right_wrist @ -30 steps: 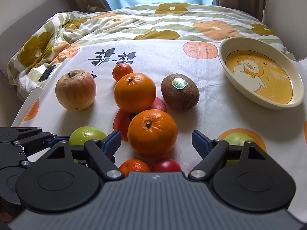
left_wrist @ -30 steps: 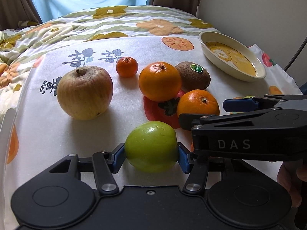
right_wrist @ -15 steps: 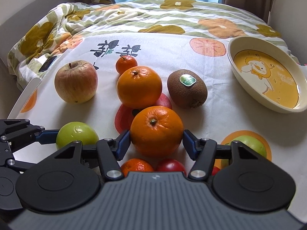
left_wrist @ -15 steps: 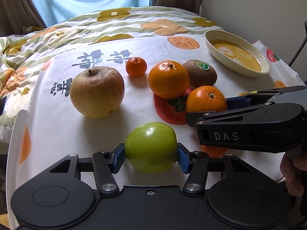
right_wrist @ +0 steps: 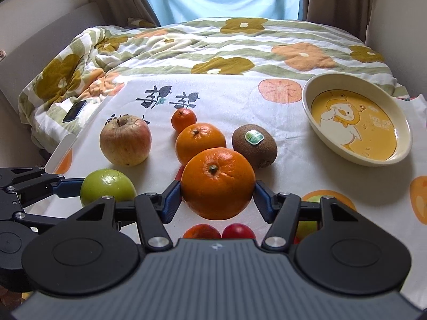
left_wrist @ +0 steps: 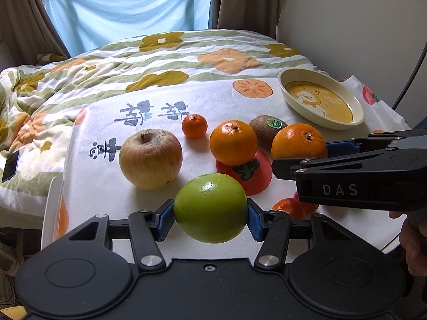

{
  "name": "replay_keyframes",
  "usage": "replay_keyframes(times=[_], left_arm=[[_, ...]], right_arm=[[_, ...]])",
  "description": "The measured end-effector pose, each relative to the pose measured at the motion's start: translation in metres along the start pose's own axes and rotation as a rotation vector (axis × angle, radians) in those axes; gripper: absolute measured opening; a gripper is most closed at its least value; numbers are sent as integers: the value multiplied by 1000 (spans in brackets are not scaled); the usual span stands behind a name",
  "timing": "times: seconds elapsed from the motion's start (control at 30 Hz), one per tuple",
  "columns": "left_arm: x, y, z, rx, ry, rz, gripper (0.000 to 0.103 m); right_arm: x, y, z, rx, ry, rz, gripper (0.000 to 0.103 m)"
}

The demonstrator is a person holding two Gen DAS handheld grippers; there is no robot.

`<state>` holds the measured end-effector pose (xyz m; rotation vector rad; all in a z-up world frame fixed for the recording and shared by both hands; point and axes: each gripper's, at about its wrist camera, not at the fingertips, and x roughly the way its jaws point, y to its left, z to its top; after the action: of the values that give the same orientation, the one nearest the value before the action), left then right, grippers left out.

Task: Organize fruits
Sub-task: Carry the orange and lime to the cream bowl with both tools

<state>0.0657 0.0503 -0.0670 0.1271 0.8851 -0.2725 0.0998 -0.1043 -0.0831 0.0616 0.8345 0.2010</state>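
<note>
Right gripper (right_wrist: 217,200) now clamped on the big orange (right_wrist: 217,182), jaws wide a second ago. Left gripper (left_wrist: 210,220) gripping the green apple (left_wrist: 210,208) as before. Both fruits raised off the bench (right_wrist: 307,165), ready for the dish (right_wrist: 357,118).

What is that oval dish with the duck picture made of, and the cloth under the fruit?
The oval dish looks like glazed ceramic: glossy cream rim, printed yellow floor; melamine is possible. The tablecloth seems a matte woven fabric, probably cotton, with soft creases and printed fruit.
</note>
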Motion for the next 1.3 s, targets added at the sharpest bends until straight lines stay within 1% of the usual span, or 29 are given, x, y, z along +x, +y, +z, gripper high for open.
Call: replay_keyframes(times=[0.17,0.3,0.4,0.6,0.93,1.07,1.17,1.3], left_arm=[[-19,-14,16,33,-46,-1,59],[-26,-27,31,30,-70,2,59],[-26,-45,43,27,-84,3,59],[-14,-91,69,16,-97,-2,59],[22,-170,122,14,-128,2,59],[44,-191,144,15,-133,-2,59],[66,-202,158,23,-129,8,59],[97,-208,172,34,-114,27,59]], right_arm=[[-25,-17,12,33,-41,-24,73],[-41,-40,20,57,-61,-43,73],[-50,-64,27,64,-74,-59,73],[-62,-125,40,66,-79,-81,73],[-65,-224,66,47,-80,-87,73],[-56,-256,80,29,-85,-87,73],[-45,-273,90,18,-81,-83,73],[-21,-290,101,15,-67,-69,73]])
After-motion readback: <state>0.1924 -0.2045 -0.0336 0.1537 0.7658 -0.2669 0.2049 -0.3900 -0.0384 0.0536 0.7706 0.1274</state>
